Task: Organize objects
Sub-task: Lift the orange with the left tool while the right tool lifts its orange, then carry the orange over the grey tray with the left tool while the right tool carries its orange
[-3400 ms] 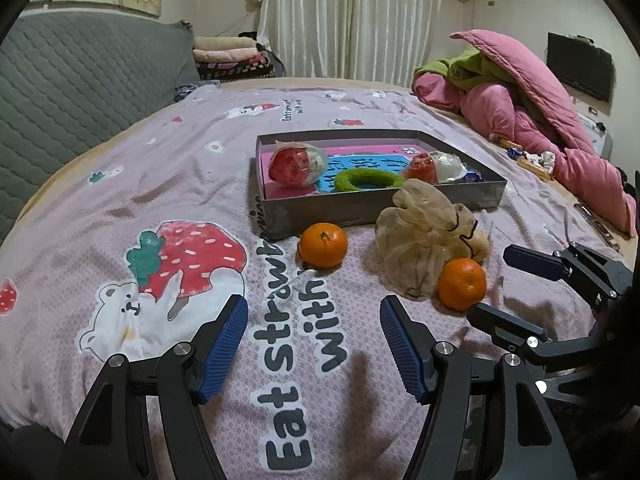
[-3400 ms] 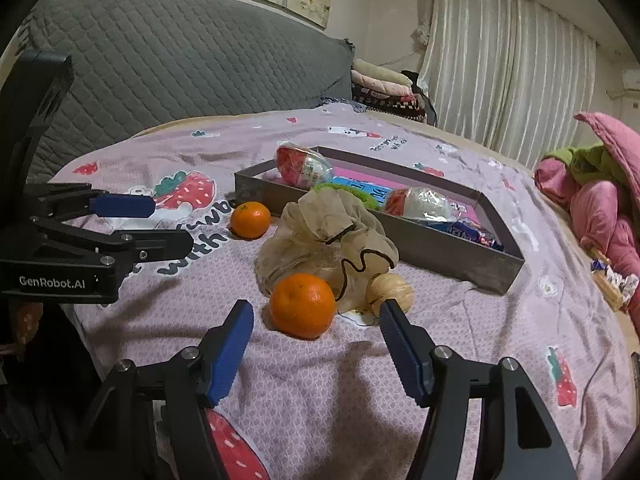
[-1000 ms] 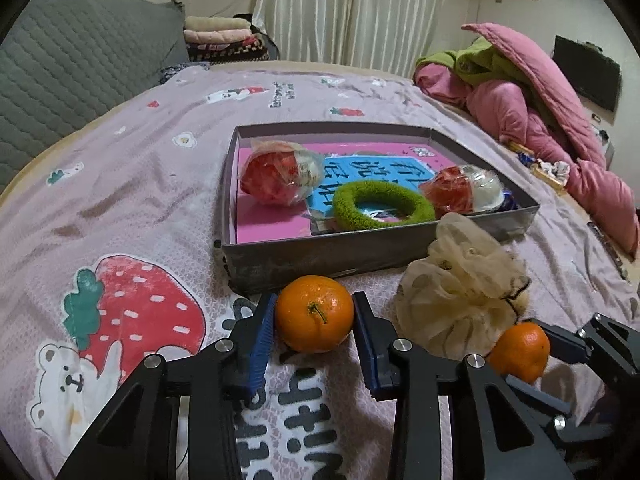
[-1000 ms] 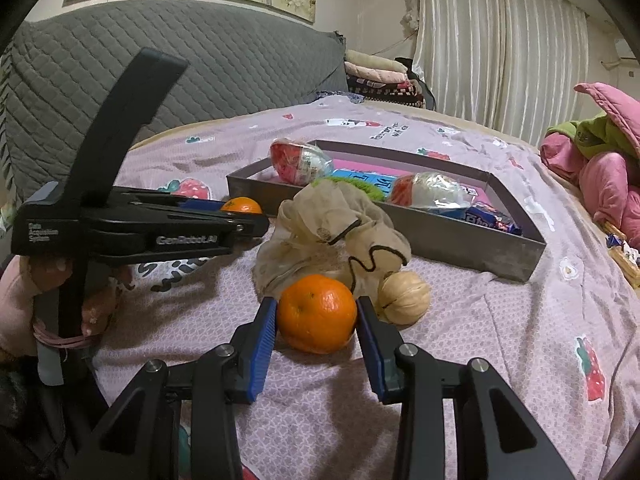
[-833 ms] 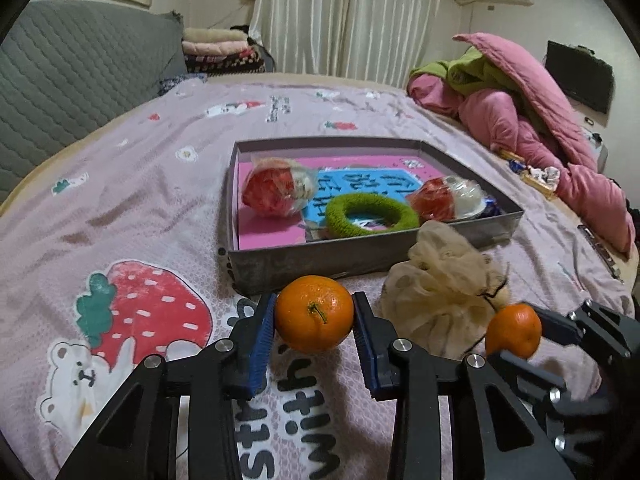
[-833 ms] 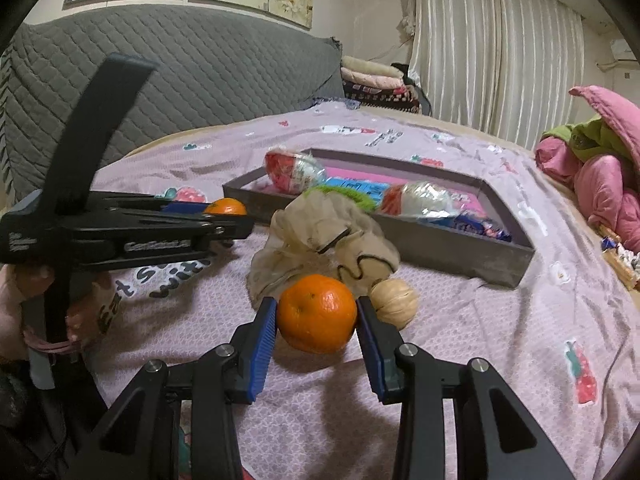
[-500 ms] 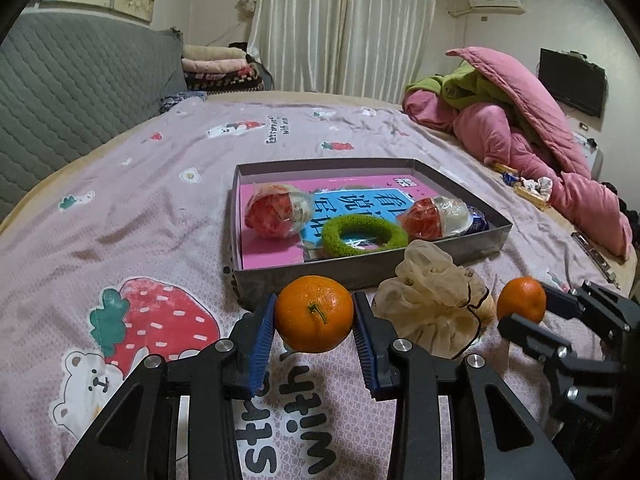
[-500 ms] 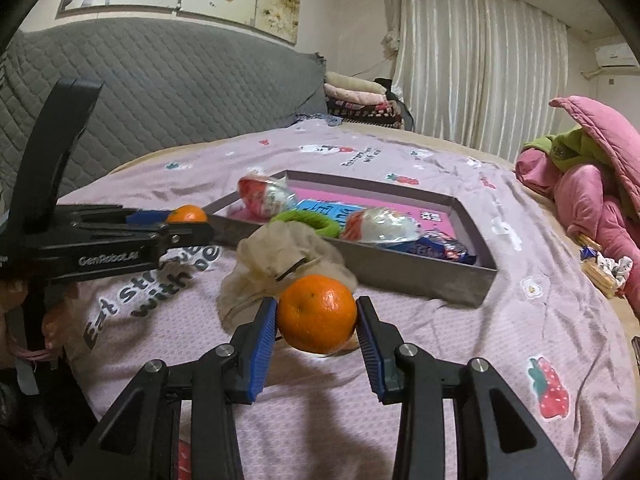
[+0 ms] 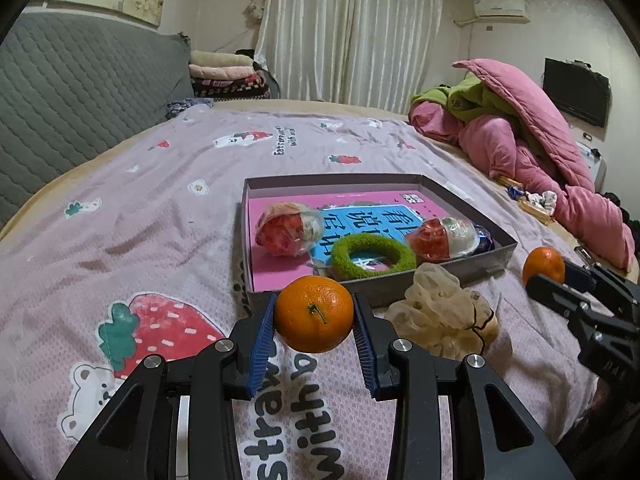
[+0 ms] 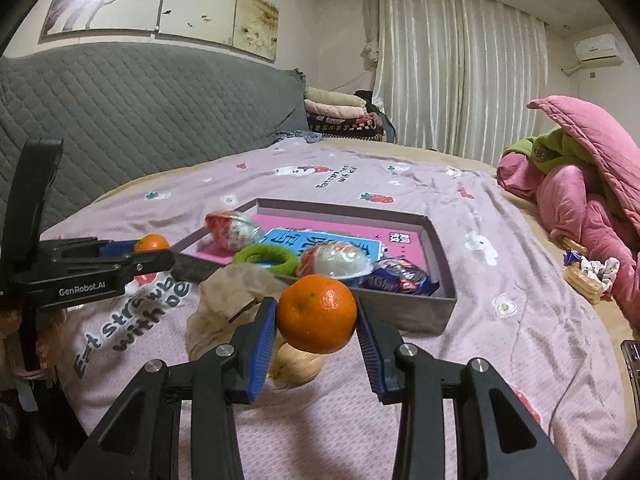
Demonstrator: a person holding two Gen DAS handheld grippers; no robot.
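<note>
My left gripper (image 9: 314,316) is shut on an orange tangerine (image 9: 314,313), held above the pink bedspread just in front of the grey box (image 9: 448,276). My right gripper (image 10: 317,314) is shut on a second tangerine (image 10: 317,313), also lifted off the bed near the box's (image 10: 438,308) front corner. In the left wrist view that second tangerine (image 9: 543,265) shows at the right between black fingers. The box holds two wrapped red-and-white eggs (image 9: 287,233), a green fuzzy ring (image 9: 373,256) and a blue-wrapped sweet (image 10: 400,276) on a pink card.
A beige mesh pouch (image 9: 440,316) lies crumpled in front of the box, with a walnut (image 10: 298,362) beside it. Pink and green bedding (image 9: 532,148) is heaped at the right. A grey quilted headboard (image 10: 140,128) runs along the left. Snack wrappers (image 10: 586,272) lie at the right edge.
Both grippers have risen off the bedspread with their tangerines. The right one has moved up and away from the pouch and walnut, so the walnut now lies below its fingers.
</note>
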